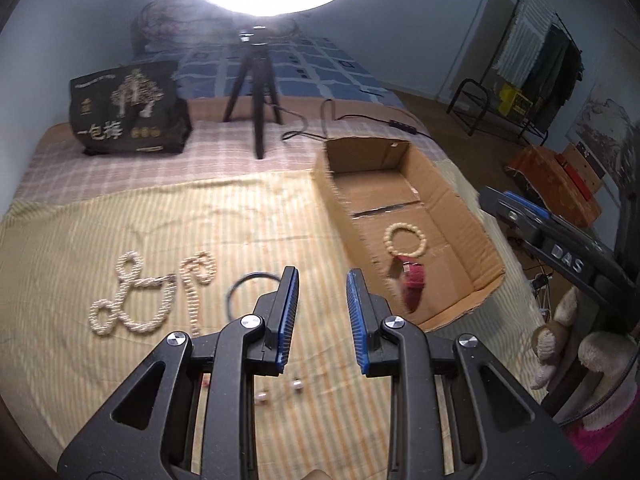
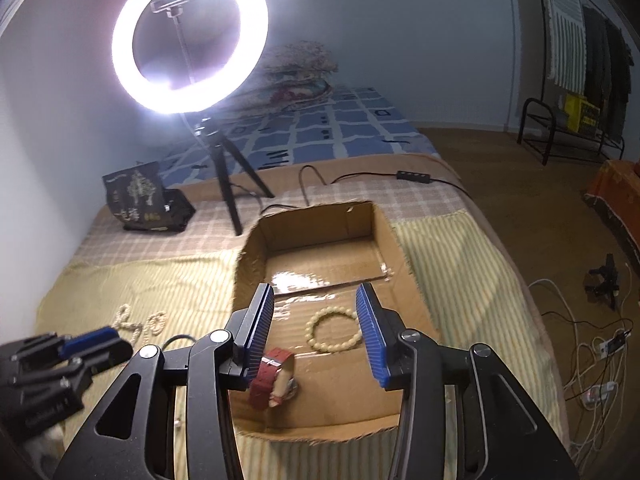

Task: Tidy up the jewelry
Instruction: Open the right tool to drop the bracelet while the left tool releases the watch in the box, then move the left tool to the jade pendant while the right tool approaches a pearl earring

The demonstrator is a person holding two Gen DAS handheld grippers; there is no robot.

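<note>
An open cardboard box (image 1: 452, 200) (image 2: 404, 264) lies on the striped cloth. Inside it are a cream bead bracelet (image 1: 403, 240) (image 2: 330, 330) and a red watch (image 1: 414, 284) (image 2: 270, 378). My right gripper (image 2: 316, 308) is open above the box, the watch just below its left finger. My left gripper (image 1: 322, 292) is open and empty over the cloth. To its left lie a thick pearl necklace (image 1: 134, 296), a smaller bead strand (image 1: 196, 280) and a dark bangle (image 1: 250, 290). Two pearl earrings (image 1: 280, 390) lie under the left gripper.
A ring light on a black tripod (image 1: 256, 92) (image 2: 188, 40) stands behind the box, its cable (image 1: 360, 120) trailing right. A black printed bag (image 1: 128, 108) (image 2: 140, 200) stands at the back left. The bed edge drops to the floor on the right (image 2: 520, 280).
</note>
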